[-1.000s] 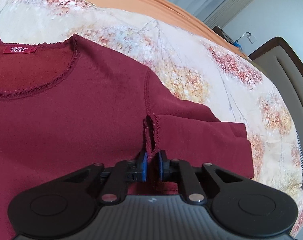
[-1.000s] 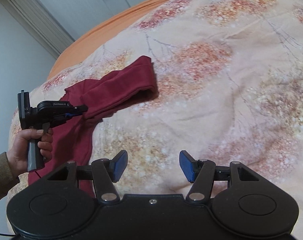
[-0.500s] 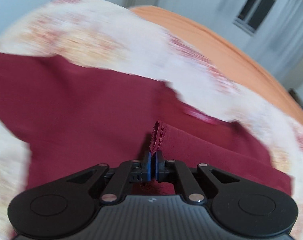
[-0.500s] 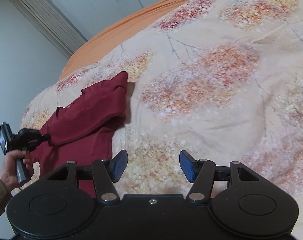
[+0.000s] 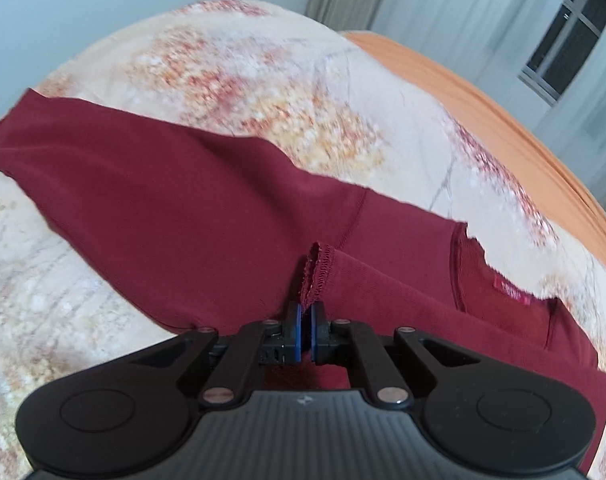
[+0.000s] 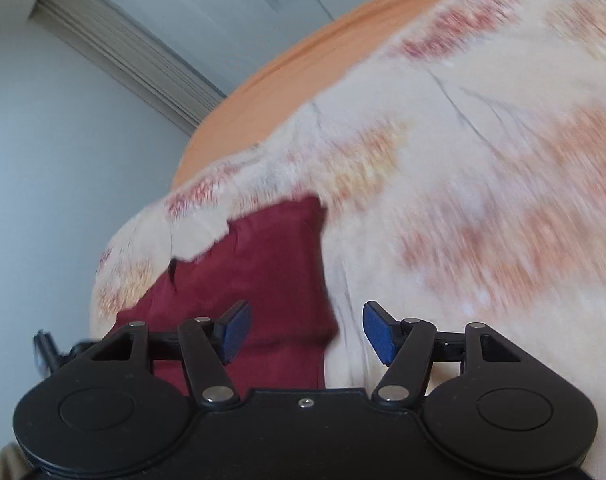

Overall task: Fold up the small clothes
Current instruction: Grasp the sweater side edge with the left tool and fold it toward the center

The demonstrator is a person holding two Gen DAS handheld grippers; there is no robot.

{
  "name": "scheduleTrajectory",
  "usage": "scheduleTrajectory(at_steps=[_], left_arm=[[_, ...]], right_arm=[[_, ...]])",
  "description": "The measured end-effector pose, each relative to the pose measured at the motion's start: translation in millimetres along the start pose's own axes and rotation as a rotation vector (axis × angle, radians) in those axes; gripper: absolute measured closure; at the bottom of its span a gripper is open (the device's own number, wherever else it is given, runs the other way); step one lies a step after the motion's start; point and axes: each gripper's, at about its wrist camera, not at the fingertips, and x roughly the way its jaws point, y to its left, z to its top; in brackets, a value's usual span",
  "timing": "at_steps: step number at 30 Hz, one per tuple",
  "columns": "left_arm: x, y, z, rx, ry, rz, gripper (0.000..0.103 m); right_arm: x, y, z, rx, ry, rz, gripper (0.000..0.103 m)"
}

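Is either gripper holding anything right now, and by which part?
The left gripper is shut on the dark red shirt, pinching the stitched sleeve cuff. The right gripper is open and holds nothing.

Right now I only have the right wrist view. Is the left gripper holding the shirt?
Observer: Yes. The left gripper is shut on a stitched hem of the shirt.
Operator: Neckline in sight over there?
Observer: Yes, to the right of the gripper, with a red label inside it.
Operator: How does the hem sit in the grip?
Observer: Pinched double, with its stitched edge sticking out past the pads.
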Motion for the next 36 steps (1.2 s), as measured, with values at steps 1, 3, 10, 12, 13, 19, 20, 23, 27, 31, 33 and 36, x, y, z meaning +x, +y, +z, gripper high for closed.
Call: scheduleTrajectory(at_steps=[1,3,10,12,13,19,20,23,27,31,33,36], left_arm=[[2,1,0,0.006,0.007,0.001,0.1],[4,5,1,-0.011,0.022,-0.009,0.099],[7,10,4,0.016,0.037,-0.031,0.099],[8,10,3,0.027,0.037,-0.037,0.099],[8,10,2,0.032,0.035,-0.041,0.099],[9,11,1,0.035,0.036,-0.057,0.098],[7,10,3,0.031,0.03,-0.074,0.098],[7,1,8,0.058,0.008,-0.101,0.098],[25,-8,11,0.082,0.044,-0.053,0.098],[21,-11,13,0.133,0.024,-0.067,0.098],[22,-9,15,0.131,0.027,-0.077,0.098],[27,-7,17,0.12,0.037,-0.078,0.098]], right_arm=[[16,0,13,-0.01,-0.008,0.006,0.038],[55,-7,40,0.016,-0.011,0.025,0.044],[142,-29,74,0.08,0.067,0.09,0.064],[152,-32,70,0.105,0.104,0.114,0.064],[157,-33,68,0.117,0.126,0.136,0.064],[155,-16,82,0.045,0.057,0.137,0.099],[152,-13,90,0.042,0.032,0.129,0.099],[165,-5,93,-0.038,0.08,-0.01,0.098],[163,-20,84,0.046,0.112,-0.056,0.071],[118,-29,57,0.068,0.09,0.053,0.056],[108,-32,35,0.072,0.149,0.093,0.056],[108,-31,6,0.046,0.204,0.1,0.056]])
